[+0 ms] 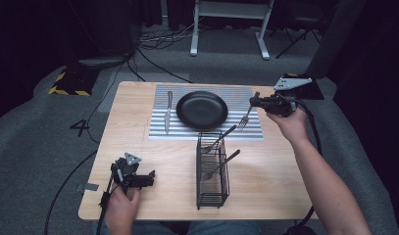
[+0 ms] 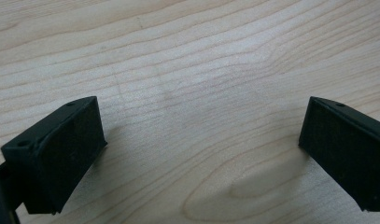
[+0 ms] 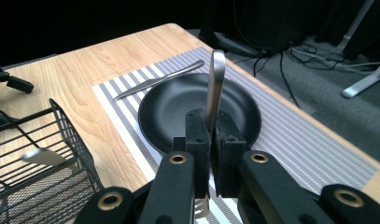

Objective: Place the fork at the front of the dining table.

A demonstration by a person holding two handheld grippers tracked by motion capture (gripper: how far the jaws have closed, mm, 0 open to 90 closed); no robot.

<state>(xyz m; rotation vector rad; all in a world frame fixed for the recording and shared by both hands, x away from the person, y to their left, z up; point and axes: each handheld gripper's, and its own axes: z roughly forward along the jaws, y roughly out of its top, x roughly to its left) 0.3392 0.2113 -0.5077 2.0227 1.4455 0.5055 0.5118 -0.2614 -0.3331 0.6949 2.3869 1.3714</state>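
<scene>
Both forearms bare, no sleeves. Each hand-held gripper black: left hand-held gripper [image 1: 144,180] and right hand-held gripper [image 1: 256,102] carry grey three-cornered plates and trailing black cables; brass-coloured screws on the right one's arms.

The fork's [image 3: 214,88] tines slip out of sight below the right gripper's [image 3: 211,140] clamped pads. The wire basket [image 3: 61,140] is cut by the frame edge. Cutlery heads inside the basket are too small to identify from above.

A black plate [image 1: 202,109] and knife [image 1: 167,111] lie on the striped placemat [image 1: 207,133] (wire basket [image 1: 212,171] nearby).
</scene>
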